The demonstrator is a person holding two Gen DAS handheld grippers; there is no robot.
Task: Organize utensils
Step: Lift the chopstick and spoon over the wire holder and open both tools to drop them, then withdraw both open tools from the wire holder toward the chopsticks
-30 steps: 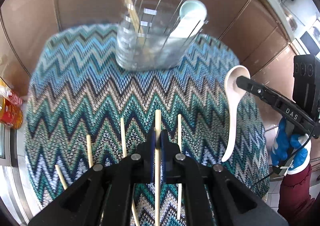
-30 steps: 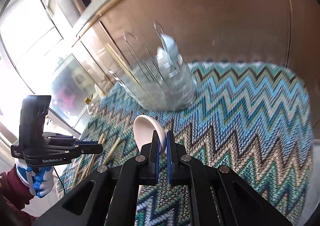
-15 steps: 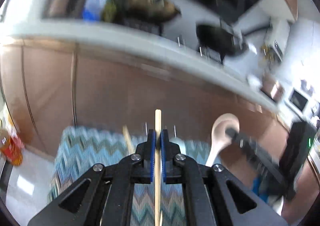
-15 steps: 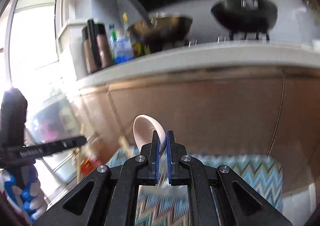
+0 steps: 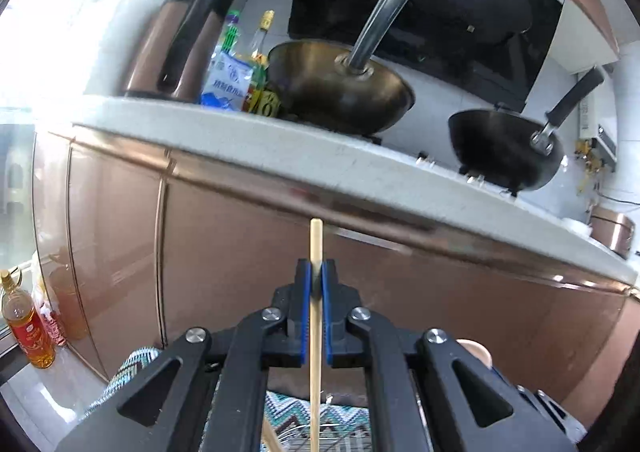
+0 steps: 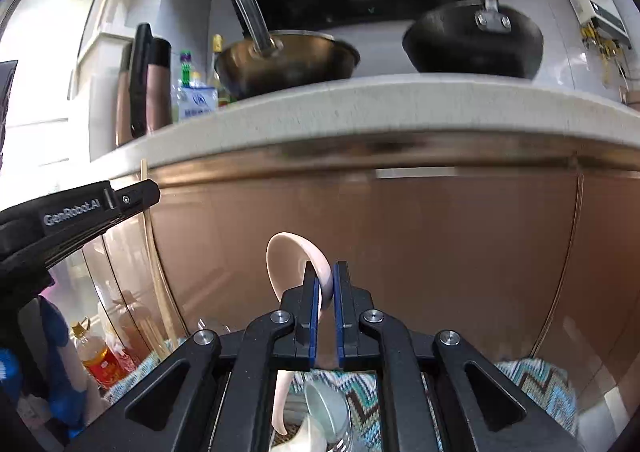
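Left wrist view: my left gripper (image 5: 316, 272) is clamped on a wooden chopstick (image 5: 315, 336) that stands upright between the blue pads, its top poking toward twelve o'clock against the copper cabinet front (image 5: 240, 236) and its lower end running down at six o'clock toward the wire rim of the utensil holder (image 5: 340, 438) on the zigzag cloth (image 5: 132, 364). In the right wrist view my right gripper (image 6: 326, 284) pinches the handle of a white ceramic spoon (image 6: 294, 266), bowl up at twelve o'clock, handle hanging toward six o'clock beside a pale blue spoon (image 6: 326, 410) already in the holder. My worry is that both tips are nearly out of sight under the gripper bodies, so I could let go off-centre and have the chopstick miss or the spoon strike the blue one. The glazed handle, held in a narrow pinch, could also swing or slip.
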